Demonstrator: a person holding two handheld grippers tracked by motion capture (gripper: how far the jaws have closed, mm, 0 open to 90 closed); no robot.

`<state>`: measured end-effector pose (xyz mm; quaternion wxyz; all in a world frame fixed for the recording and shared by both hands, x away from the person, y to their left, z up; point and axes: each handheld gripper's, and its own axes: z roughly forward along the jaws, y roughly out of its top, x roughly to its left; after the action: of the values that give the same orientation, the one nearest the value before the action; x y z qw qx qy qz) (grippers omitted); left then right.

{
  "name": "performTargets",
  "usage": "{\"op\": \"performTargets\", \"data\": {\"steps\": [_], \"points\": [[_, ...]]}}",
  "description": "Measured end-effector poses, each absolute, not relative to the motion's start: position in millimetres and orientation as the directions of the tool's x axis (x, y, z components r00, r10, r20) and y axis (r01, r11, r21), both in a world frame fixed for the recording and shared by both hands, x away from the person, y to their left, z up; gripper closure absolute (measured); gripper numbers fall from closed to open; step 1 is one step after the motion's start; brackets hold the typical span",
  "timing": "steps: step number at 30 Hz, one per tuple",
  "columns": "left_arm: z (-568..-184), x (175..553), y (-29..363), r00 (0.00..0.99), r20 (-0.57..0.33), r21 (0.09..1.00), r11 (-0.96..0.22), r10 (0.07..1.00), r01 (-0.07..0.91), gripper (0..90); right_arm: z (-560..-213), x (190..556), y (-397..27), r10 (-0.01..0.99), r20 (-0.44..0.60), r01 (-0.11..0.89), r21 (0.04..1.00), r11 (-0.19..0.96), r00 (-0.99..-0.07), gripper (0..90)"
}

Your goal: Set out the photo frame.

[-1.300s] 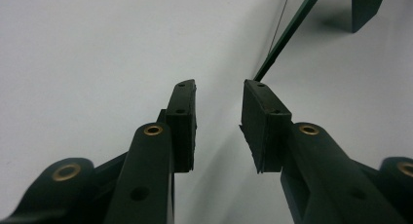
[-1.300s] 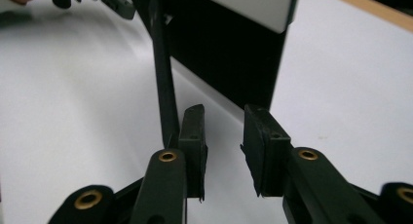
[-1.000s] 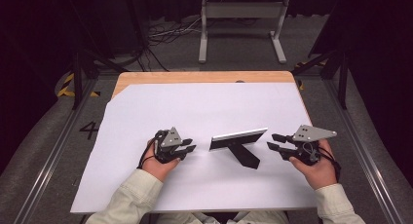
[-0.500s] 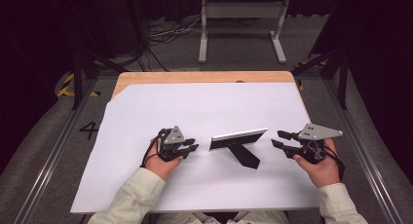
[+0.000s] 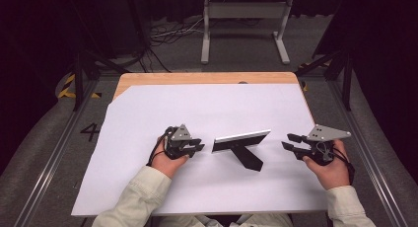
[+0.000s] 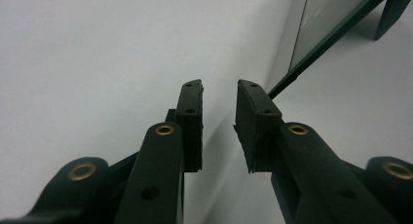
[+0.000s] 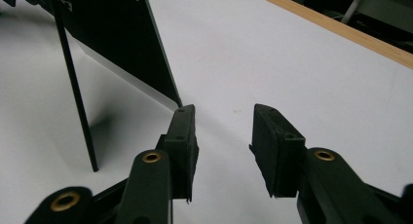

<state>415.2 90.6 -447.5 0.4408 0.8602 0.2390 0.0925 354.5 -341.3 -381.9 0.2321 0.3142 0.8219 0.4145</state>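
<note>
Stood upright near the middle of the white sheet [image 5: 207, 108] covering the worktop [image 5: 197, 78]: a picture frame [image 5: 241, 140], propped on its black back leg [image 5: 248, 158], glass face turned away from the person. Lay between the two hands, left tongs [image 5: 199, 147] just beside its left end, right tongs [image 5: 287, 141] a little farther off its right end. Touched by neither.

Left tongs held low over the sheet, pointed toward the frame's near corner; jaws parted by a narrow gap, nothing between the pads [image 6: 191, 118], having just closed a little. Seen past them in the left gripper view: the frame's dark edge [image 6: 331, 39] rising slantwise, glass above it, its foot beyond.

Right tongs held level, grey plate on top, aimed leftward at the frame; jaws moderately apart, empty, just drawn in somewhat after opening. Seen in the right gripper view: the frame's black back [image 7: 112, 34] and thin leg [image 7: 75, 87] ahead and to the left, bare white sheet between the pads [image 7: 277, 146], wooden worktop edge far off.

Pale sleeves [image 5: 133, 197] entered from the bottom of the high view.
</note>
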Motion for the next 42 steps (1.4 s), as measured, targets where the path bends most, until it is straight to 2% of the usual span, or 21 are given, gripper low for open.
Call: {"op": "performTargets", "data": {"steps": [4,7,10,24,30,42], "points": [[-449.4,421.5,84.1,0.867,-0.053,0.796,-0.503,0.495,0.336,74.8,-382.8,355.2,-343.4,0.709,-0.122,0.318,0.832,0.455,-0.694,63.2],[-451.6,424.4,78.4,0.868,-0.052,0.789,-0.512,0.494,0.339,75.9,-382.3,354.0,-343.6,0.715,-0.101,0.332,0.835,0.439,-0.691,68.5],[-451.9,425.2,70.7,0.868,-0.019,0.771,-0.546,0.496,0.328,78.5,-381.7,353.5,-344.8,0.718,-0.087,0.342,0.835,0.431,-0.691,70.0],[-450.1,421.7,54.3,0.910,-0.012,0.720,-0.628,0.416,0.296,90.0,-379.1,352.2,-344.1,0.700,-0.075,0.343,0.832,0.437,-0.710,70.2],[-450.2,419.5,52.1,0.922,0.031,0.717,-0.651,0.385,0.247,90.0,-378.3,352.2,-344.0,0.693,-0.062,0.344,0.834,0.432,-0.719,69.9],[-447.3,413.3,50.1,0.946,0.002,0.701,-0.674,0.325,0.230,90.0,-376.2,351.8,-344.6,0.684,-0.052,0.344,0.835,0.429,-0.728,69.9]]}}
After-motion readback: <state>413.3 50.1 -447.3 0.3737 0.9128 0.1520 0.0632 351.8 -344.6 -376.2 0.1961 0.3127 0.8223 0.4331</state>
